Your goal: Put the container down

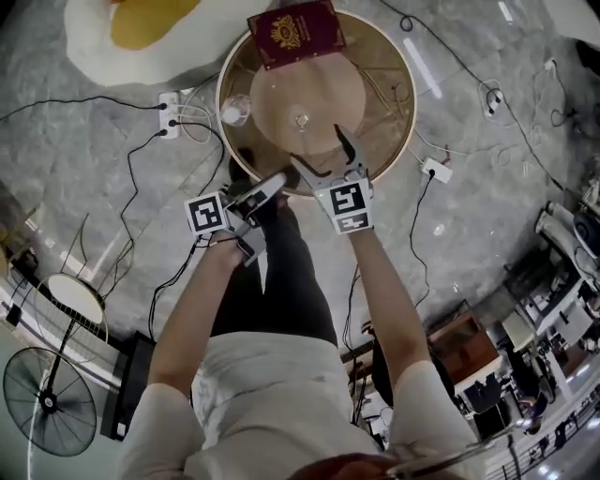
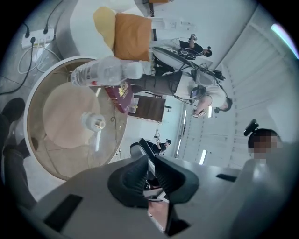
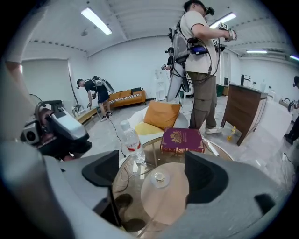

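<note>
A: Any writing showing?

B: The book [image 1: 295, 33] is lying on the far side of the round glass tabletop [image 1: 386, 70]. Its dark red cover is facing up, carrying a gold crest and border, but no title is coming through. The bottle [image 3: 132, 142] is standing upright near the rim at the head view's left. It is wearing a red label, and the print is too small to read.

A: The container?

B: The container [image 1: 300, 120] is sitting at the middle of the tabletop, over the pale disc [image 1: 277, 98] under the glass. It is clear, so its outline is blending into the glass. Only a small shiny top is standing out. Nothing is touching it.

A: Tongs?

B: The right tongs [image 1: 321, 150] are hanging over the tabletop's near edge, gaping wide, nothing in them. In the right gripper view the container is showing through the gap, beyond the jaws. The left tongs [image 2: 150, 161] are pressed together, nothing between them, hovering just beside the right ones.

A: Anything cut off?

B: In the head view the bottle is showing only as a cap and a blur. The orange cushion [image 1: 150, 19] is running off the top edge. What the container is holding, I am not able to tell.
</note>
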